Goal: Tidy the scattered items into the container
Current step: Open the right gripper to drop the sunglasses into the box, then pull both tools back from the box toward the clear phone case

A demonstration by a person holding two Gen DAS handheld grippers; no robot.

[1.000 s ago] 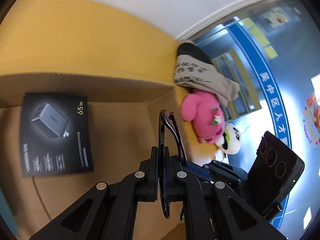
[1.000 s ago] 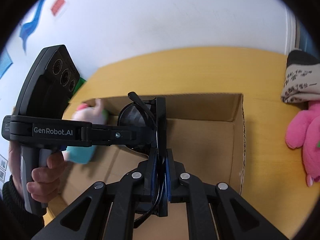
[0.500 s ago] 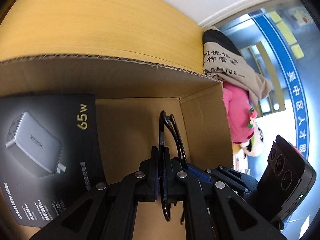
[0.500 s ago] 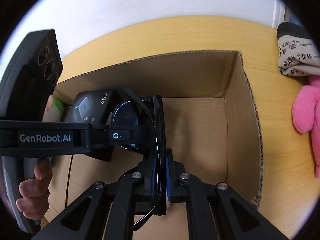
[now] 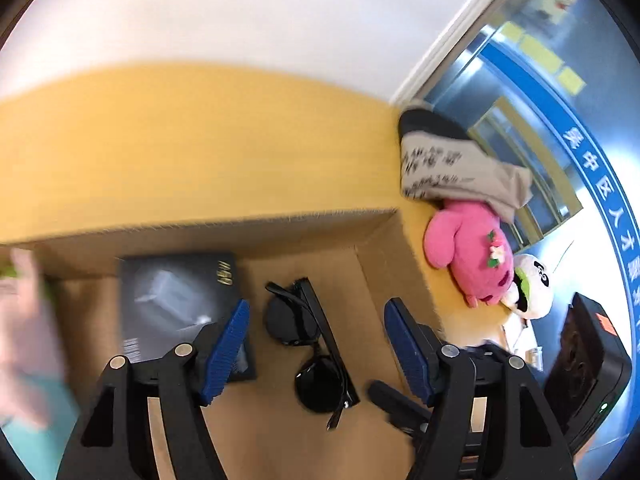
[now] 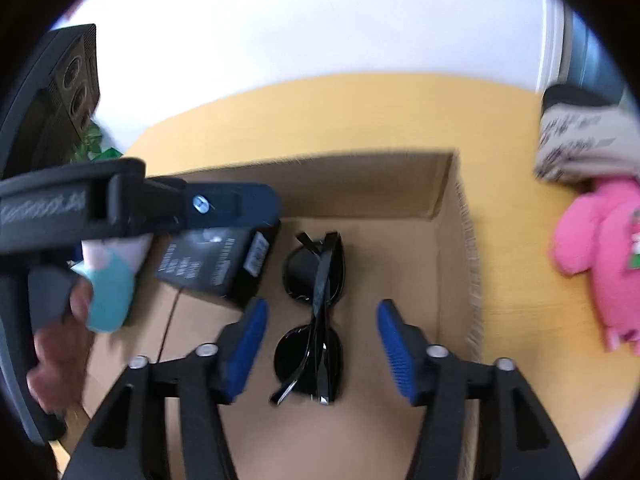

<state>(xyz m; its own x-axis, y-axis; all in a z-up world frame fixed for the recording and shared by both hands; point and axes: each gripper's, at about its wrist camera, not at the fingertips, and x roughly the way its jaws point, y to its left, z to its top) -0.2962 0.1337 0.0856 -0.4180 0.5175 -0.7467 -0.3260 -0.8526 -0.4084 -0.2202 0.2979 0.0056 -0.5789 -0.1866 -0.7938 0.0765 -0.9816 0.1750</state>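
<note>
step: sunglasses (image 6: 314,320) released on floor of cardboard box (image 6: 460,264), frame centre
left gripper (image 5: 316,352): jaws opening, wide, nothing gripped
right gripper (image 6: 320,344): jaws opening, wide, nothing gripped
next: pink plush (image 6: 596,248), right edge, to be fetched

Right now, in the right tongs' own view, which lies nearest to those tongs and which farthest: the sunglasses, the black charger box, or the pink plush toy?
1. Sunglasses: on the box floor, between the opening right tongs, untouched.
2. Black charger box: inside the box too, up and left of the sunglasses.
3. Pink plush toy: outside the box, on the yellow table at far right.
</note>
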